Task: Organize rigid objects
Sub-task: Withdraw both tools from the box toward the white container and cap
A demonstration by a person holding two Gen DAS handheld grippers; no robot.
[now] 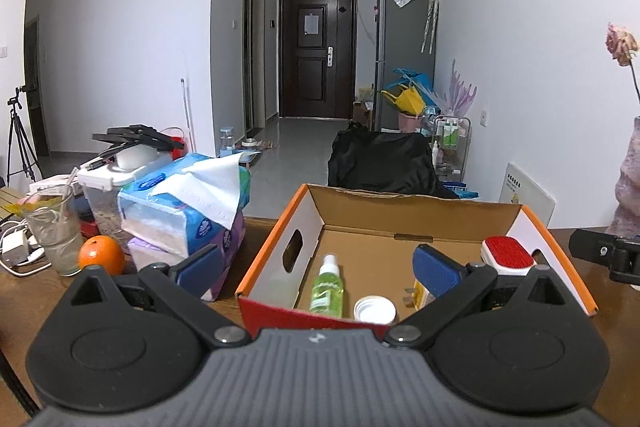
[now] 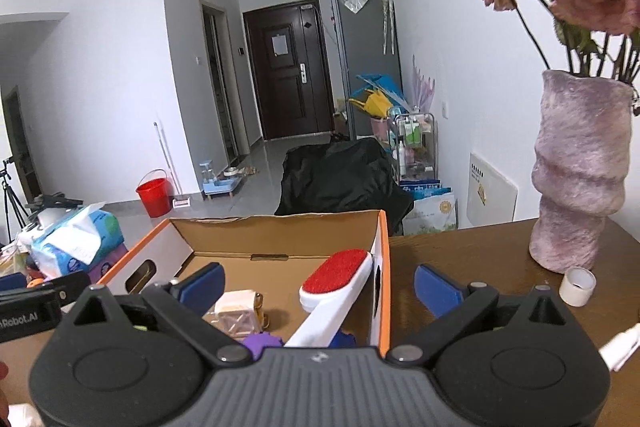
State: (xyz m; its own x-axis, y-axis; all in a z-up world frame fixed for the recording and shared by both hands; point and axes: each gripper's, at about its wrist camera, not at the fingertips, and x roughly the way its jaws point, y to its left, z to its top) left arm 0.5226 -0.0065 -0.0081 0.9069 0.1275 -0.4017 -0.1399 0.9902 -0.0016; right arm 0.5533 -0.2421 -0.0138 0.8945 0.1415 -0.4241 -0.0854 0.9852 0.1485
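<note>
Cardboard box [image 1: 360, 215] on bench [image 2: 480, 251], both tools released, left tool [image 1: 316, 267] and right tool [image 2: 318, 285] hiding its near contents, lint brush [image 2: 340, 277] handle partly covered, purple thing unclear.

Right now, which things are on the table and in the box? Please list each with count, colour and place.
box: 1, brown with orange rim, table centre
spray bottle: 1, green, in box, left part
lid: 1, white, in box, near front wall
lint brush: 1, white with red pad, in box, leaning at right wall
plug: 1, cream, in box
tissue packs: several, blue and purple, stacked left of box
orange: 1, left of packs
glass: 1, clear, beside orange
vase: 1, pink, holds flowers, right of box
cup: 1, white, below vase
left gripper: open, empty
right gripper: open, empty
</note>
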